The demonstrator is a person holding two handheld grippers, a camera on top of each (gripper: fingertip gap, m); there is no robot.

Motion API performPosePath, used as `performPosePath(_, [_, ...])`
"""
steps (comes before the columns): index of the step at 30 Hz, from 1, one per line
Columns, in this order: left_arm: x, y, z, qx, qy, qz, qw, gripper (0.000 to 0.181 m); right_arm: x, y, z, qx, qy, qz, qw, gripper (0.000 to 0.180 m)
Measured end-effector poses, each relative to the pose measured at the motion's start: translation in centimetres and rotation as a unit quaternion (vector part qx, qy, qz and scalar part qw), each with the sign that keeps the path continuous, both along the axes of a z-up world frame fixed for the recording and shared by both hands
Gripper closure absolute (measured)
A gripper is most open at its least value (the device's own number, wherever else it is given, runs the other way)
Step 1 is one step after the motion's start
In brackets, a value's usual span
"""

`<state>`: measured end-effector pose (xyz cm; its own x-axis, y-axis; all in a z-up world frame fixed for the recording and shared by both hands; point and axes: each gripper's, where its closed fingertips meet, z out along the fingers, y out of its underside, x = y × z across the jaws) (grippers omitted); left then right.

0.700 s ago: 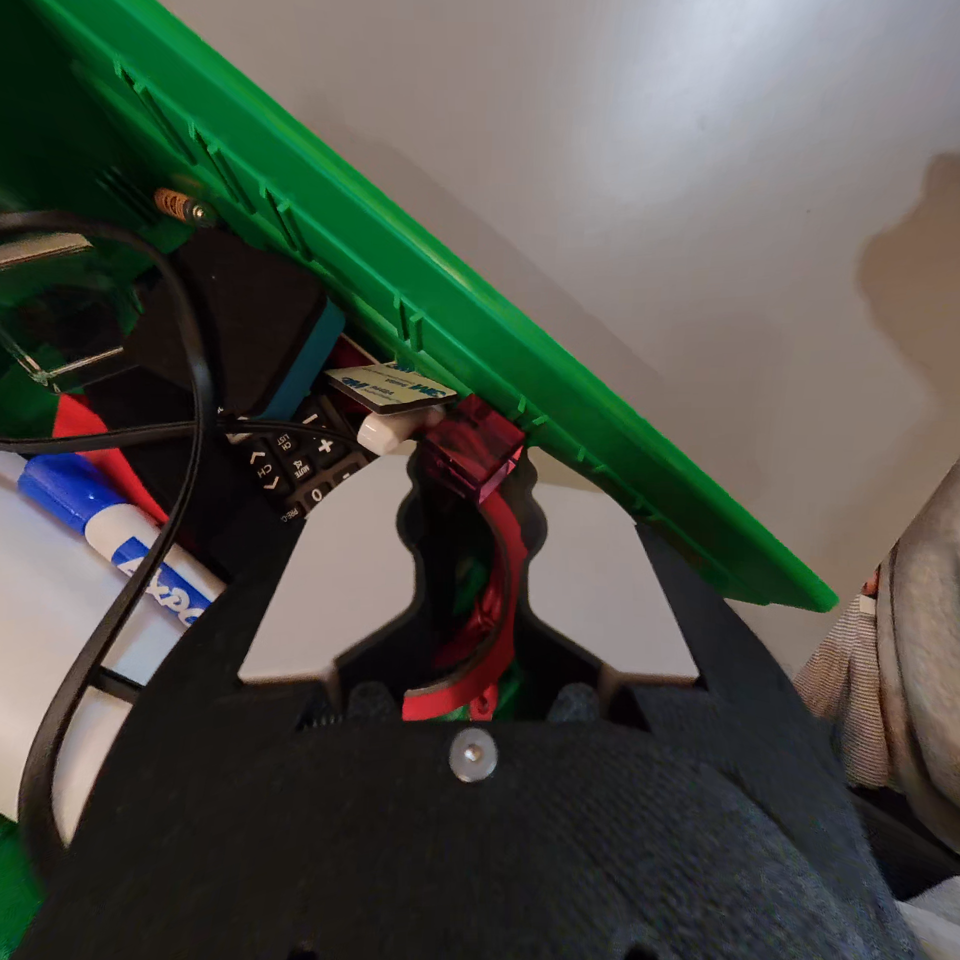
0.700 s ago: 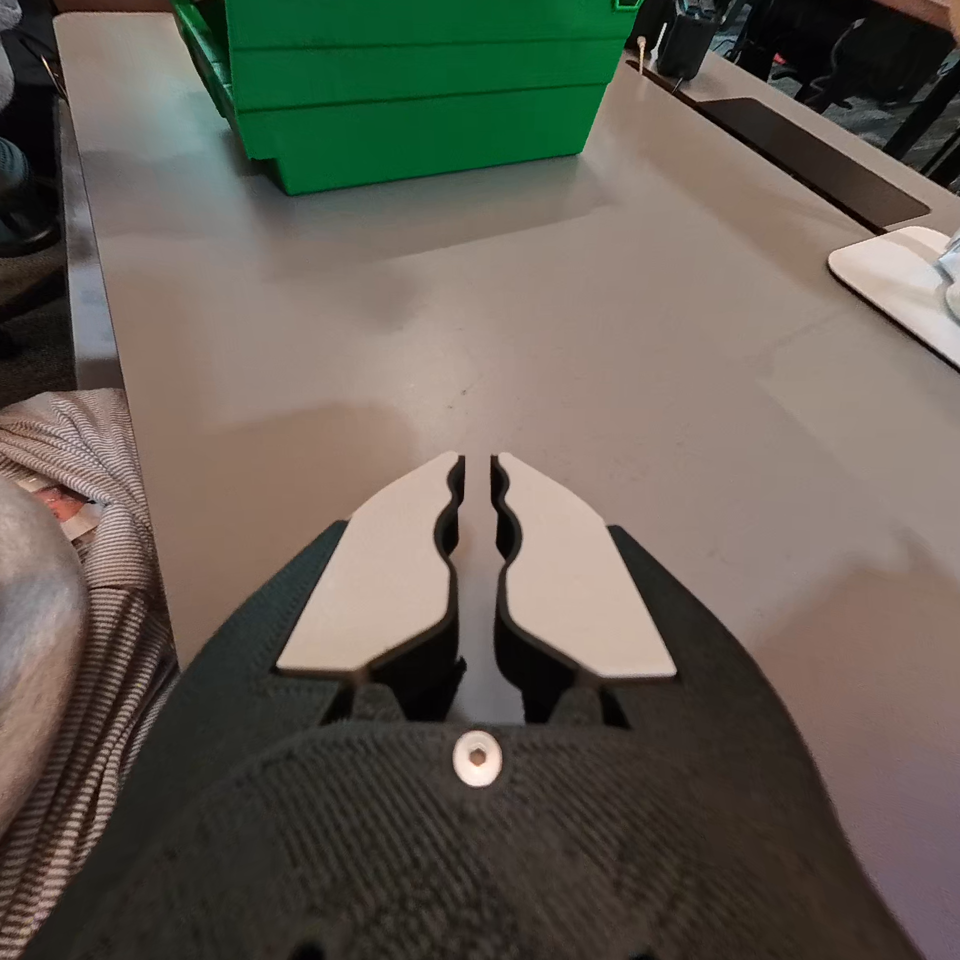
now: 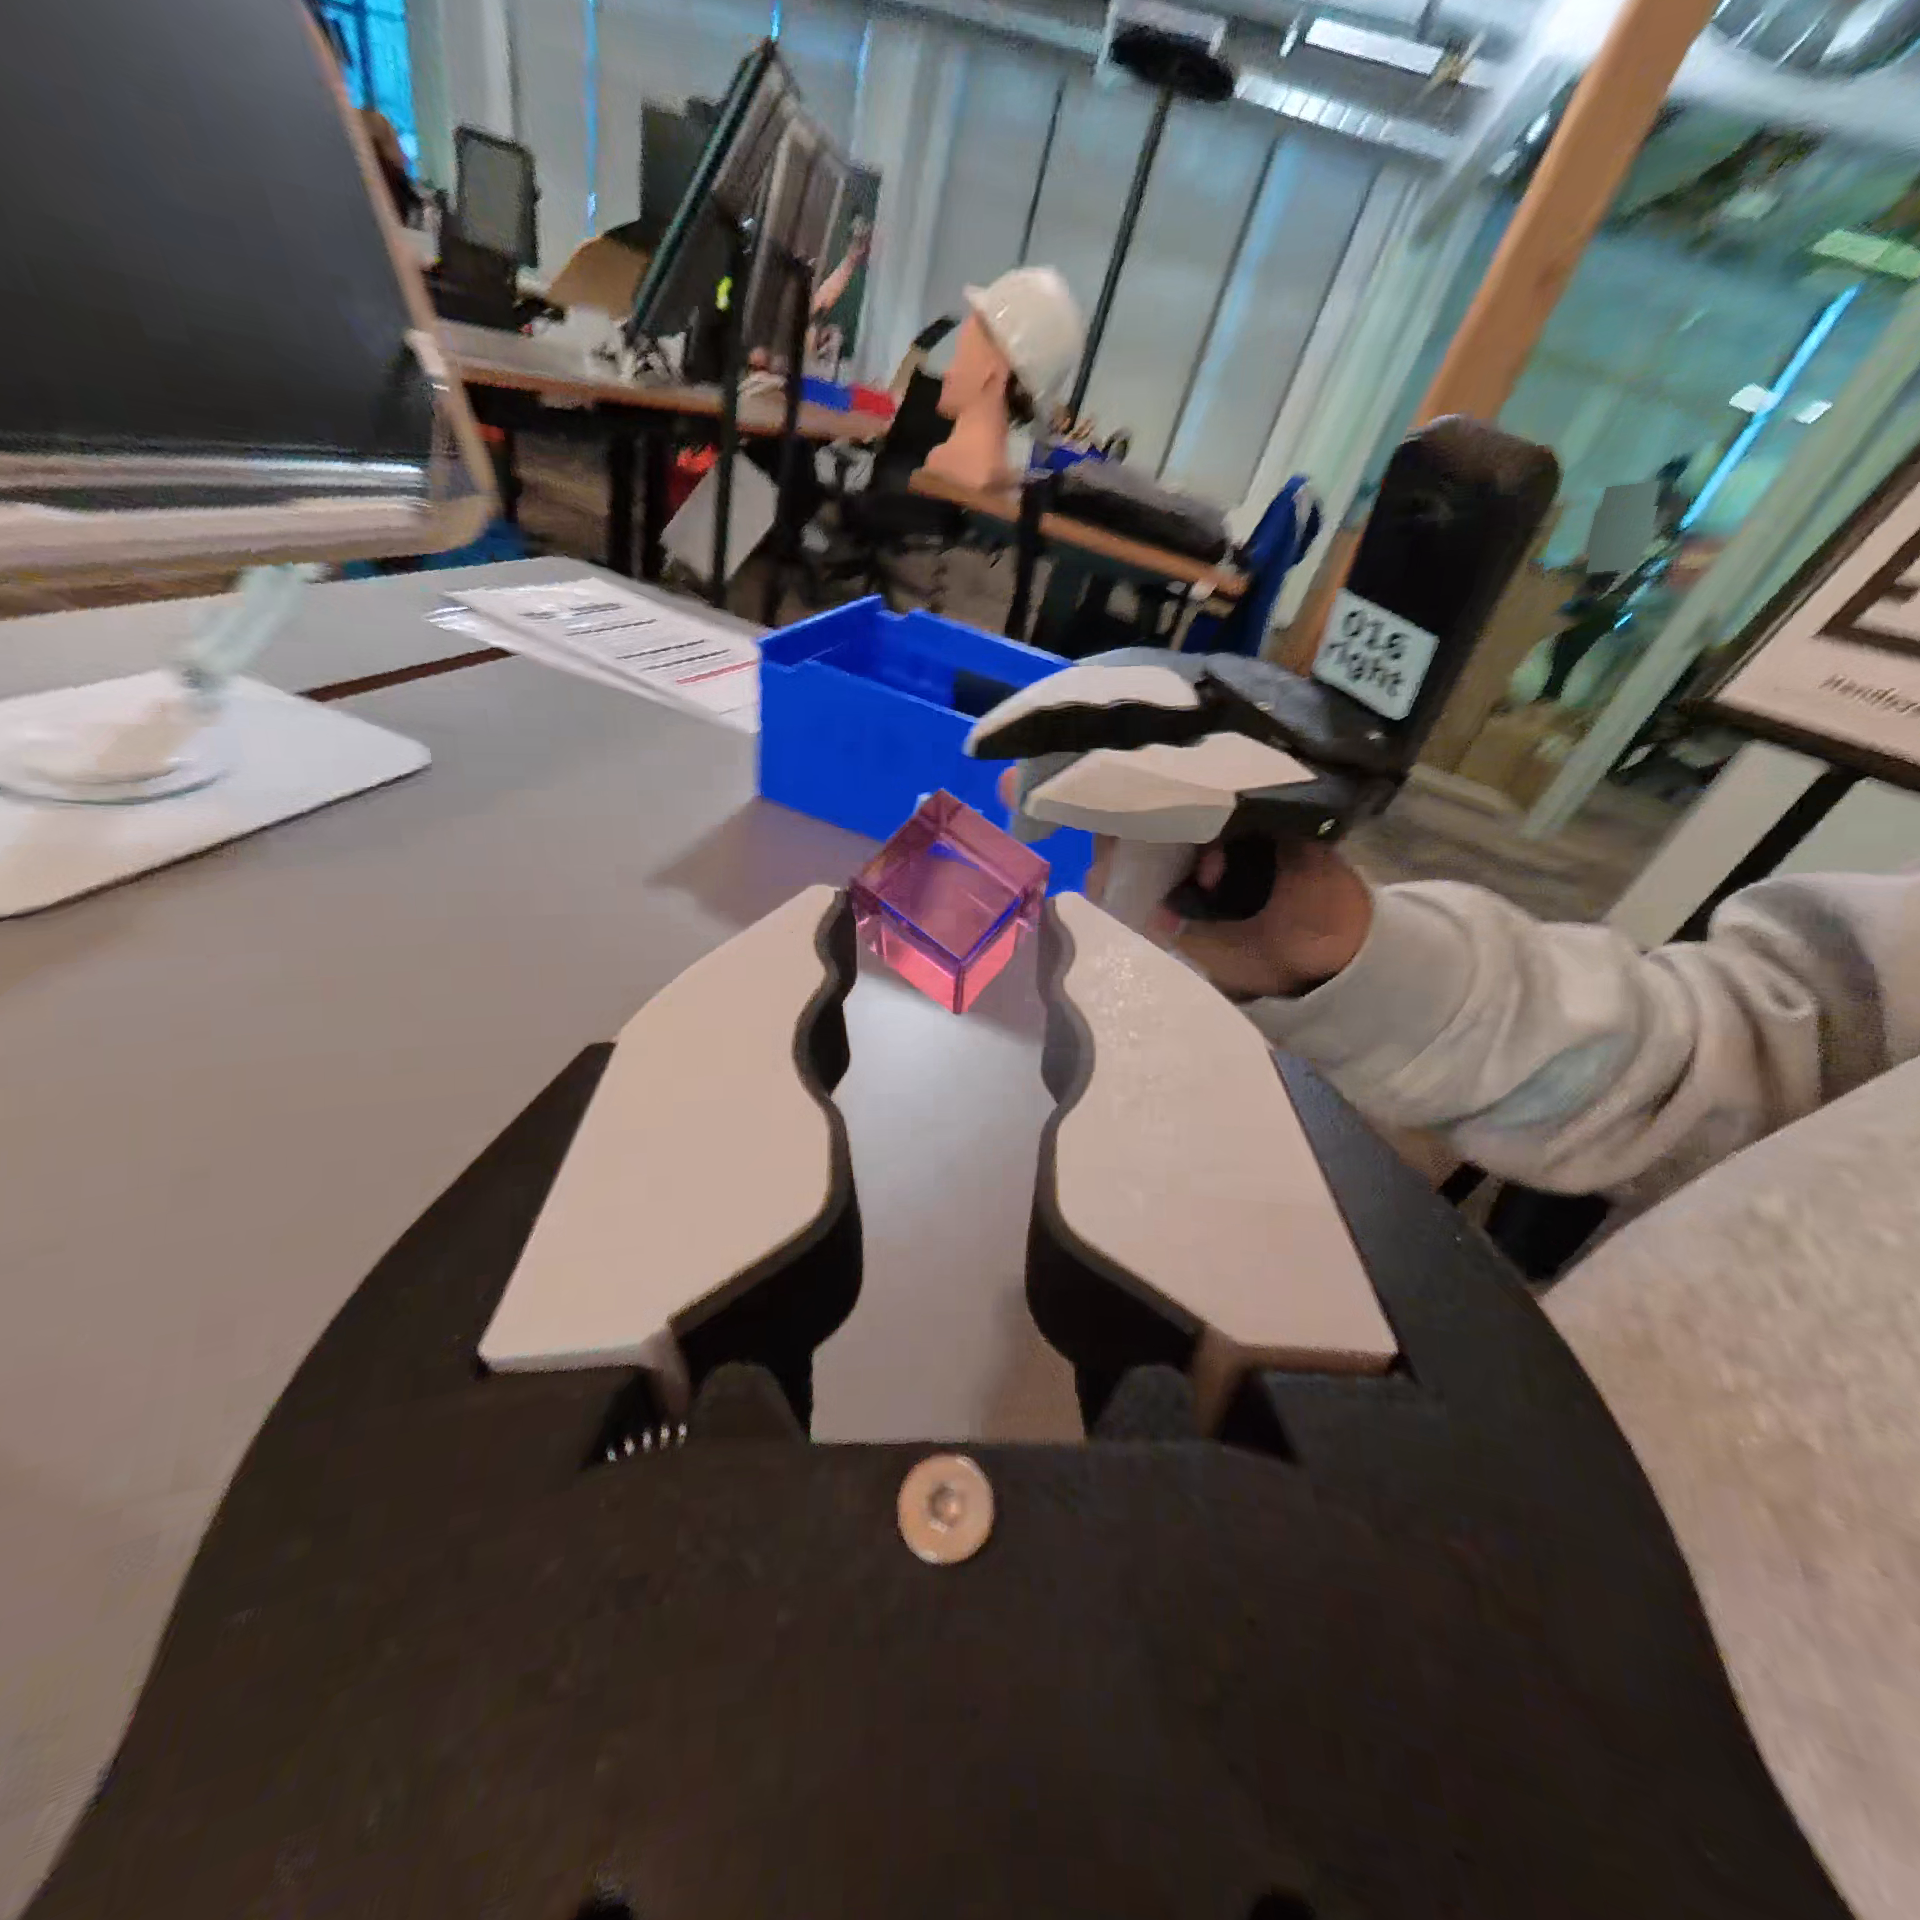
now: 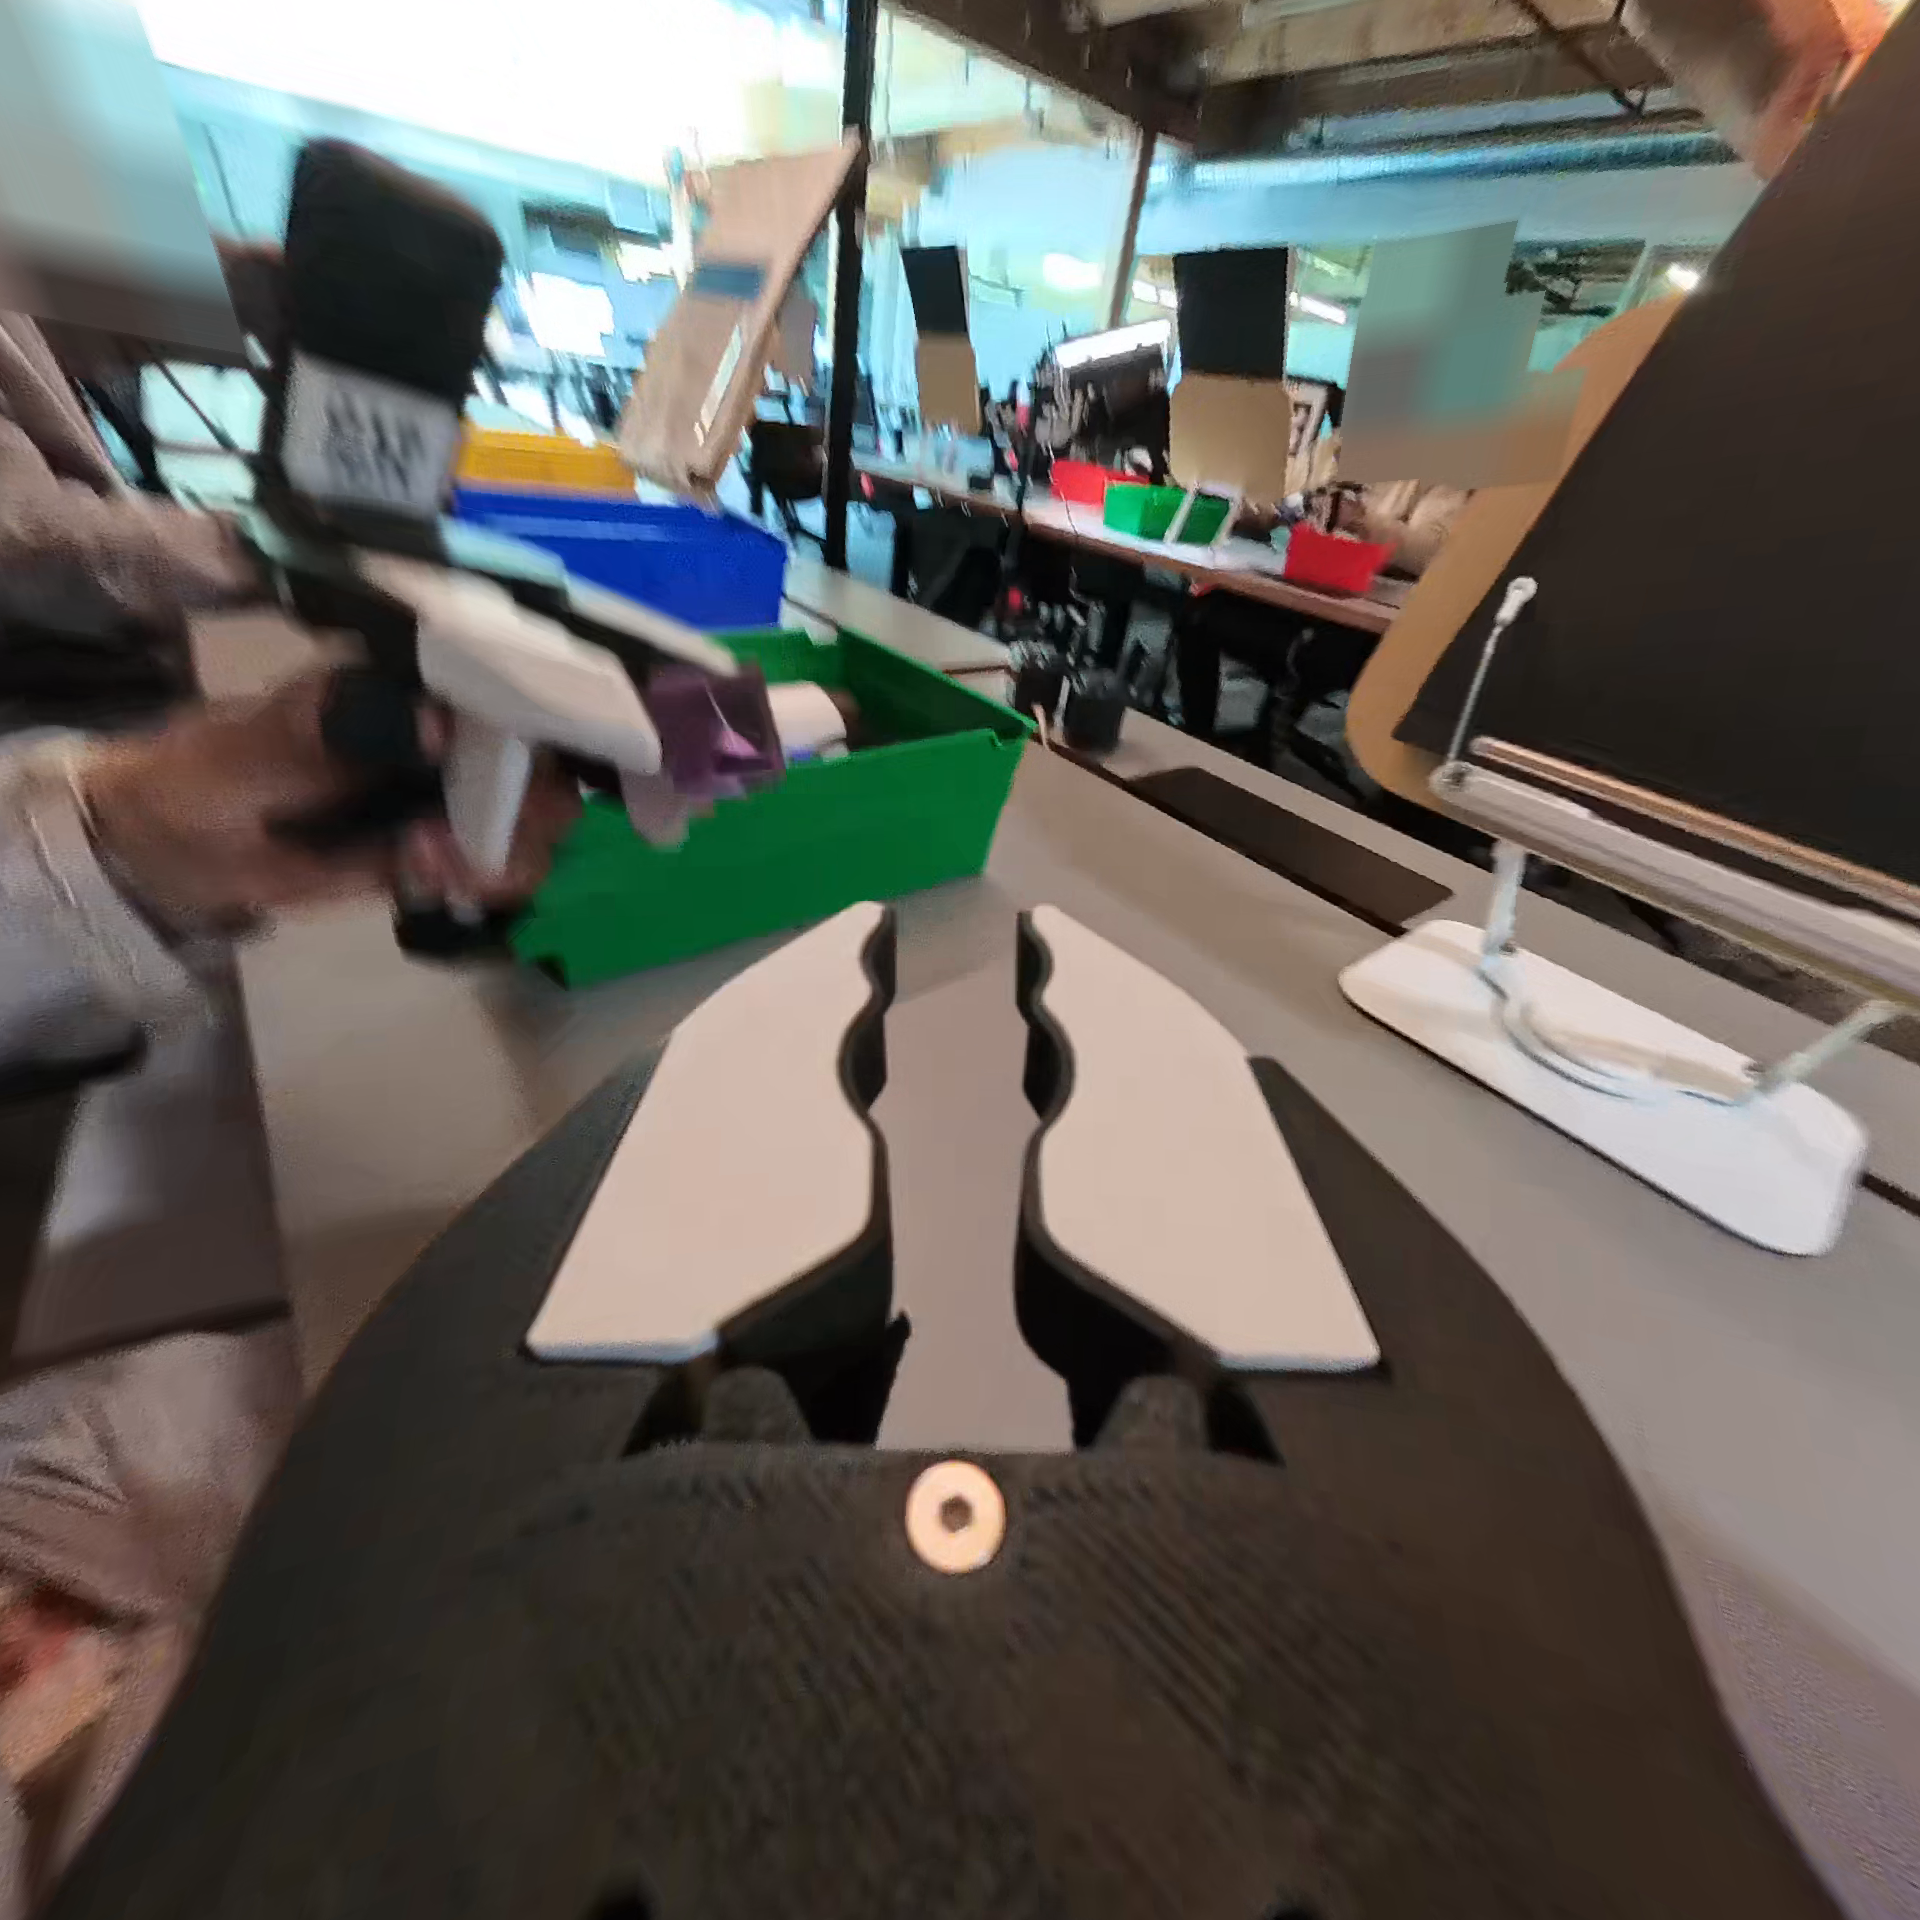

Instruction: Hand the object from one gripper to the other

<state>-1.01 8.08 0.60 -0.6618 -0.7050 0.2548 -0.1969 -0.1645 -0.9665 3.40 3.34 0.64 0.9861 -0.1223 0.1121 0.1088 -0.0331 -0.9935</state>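
Note:
A clear pink-purple cube (image 3: 951, 894) is pinched between the fingertips of my left gripper (image 3: 945, 912), which holds it in the air above the grey table (image 3: 364, 1039). My right gripper (image 3: 1003, 769), held in a hand, is just beyond and right of the cube with its tips pointing at it; its jaws are slightly apart. In the right wrist view my right gripper (image 4: 956, 925) is open and empty. My left gripper (image 4: 707, 717) shows blurred at the left with the cube (image 4: 727, 732), over the green bin (image 4: 790, 842).
A blue bin (image 3: 831, 727) stands behind the cube. A white monitor stand base (image 3: 260, 769) and papers (image 3: 613, 634) lie at the far left. In the right wrist view the white base (image 4: 1621, 1101) is at the right. A sleeved arm (image 3: 1507, 997) reaches in from the right.
My left gripper has lifted out of the green bin with the cube and turned towards the right gripper. My right gripper has risen off the table and its jaws have opened a little.

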Motion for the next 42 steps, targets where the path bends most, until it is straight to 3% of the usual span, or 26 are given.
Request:
performPosePath(1, [0.3, -1.4, -0.9, -0.017, -0.002, -0.002, 1.0, 0.145, -0.3, -0.2, -0.3, 0.015, 0.02, 0.017, 1.0, 0.157])
performPosePath(4, [1.7, -3.4, -3.7, -0.01, 0.001, 0.031, 0.999, 0.145, -0.2, -1.0, -3.6, 0.004, 0.083, 0.047, 0.995, 0.153])
performPosePath(7, [2.6, -3.5, -6.3, 0.102, 0.003, 0.072, 0.992, 0.145, 0.5, -1.1, -5.6, -0.001, 0.184, 0.074, 0.98, 0.146])
performPosePath(9, [2.8, -3.1, -7.7, 0.182, 0.001, 0.096, 0.979, 0.145, 0.4, -0.9, -5.5, 0.023, 0.28, 0.107, 0.954, 0.134])
performPosePath(13, [3.0, -1.9, -8.2, 0.302, -0.037, 0.157, 0.94, 0.145, 0.1, -0.3, -6.6, 0.032, 0.412, 0.135, 0.901, 0.137])
performPosePath(19, [2.6, -2.8, -8.2, 0.383, -0.092, 0.172, 0.903, 0.145, -1.3, 0.9, -7.7, 0.015, 0.473, 0.148, 0.868, 0.143])
performPosePath(26, [2.3, -3.8, -8.0, 0.386, -0.109, 0.164, 0.901, 0.145, -2.7, 1.4, -7.7, 0.025, 0.511, 0.179, 0.841, 0.153])
performPosePath(30, [2.4, -4.1, -8.3, 0.352, -0.103, 0.143, 0.919, 0.144, -2.5, 1.1, -7.9, 0.016, 0.504, 0.178, 0.845, 0.154])
performPosePath(34, [2.5, -4.2, -8.2, 0.248, -0.058, 0.116, 0.96, 0.129, -1.6, 0.3, -7.0, 0.028, 0.473, 0.185, 0.861, 0.154])
performPosePath(37, [2.0, -4.7, -7.5, 0.127, -0.022, 0.053, 0.99, 0.12, -1.2, -0.3, -6.2, 0.025, 0.418, 0.196, 0.887, 0.153])
performPosePath(38, [1.5, -5.2, -7.2, 0.074, -0.004, 0.013, 0.997, 0.128, -1.1, -0.5, -6.1, 0.02, 0.395, 0.198, 0.897, 0.154])
performPosePath(42, [0.8, -5.0, -5.7, -0.14, 0.073, -0.083, 0.984, 0.138, -2.0, -0.6, -5.8, 0.005, 0.329, 0.213, 0.92, 0.154])
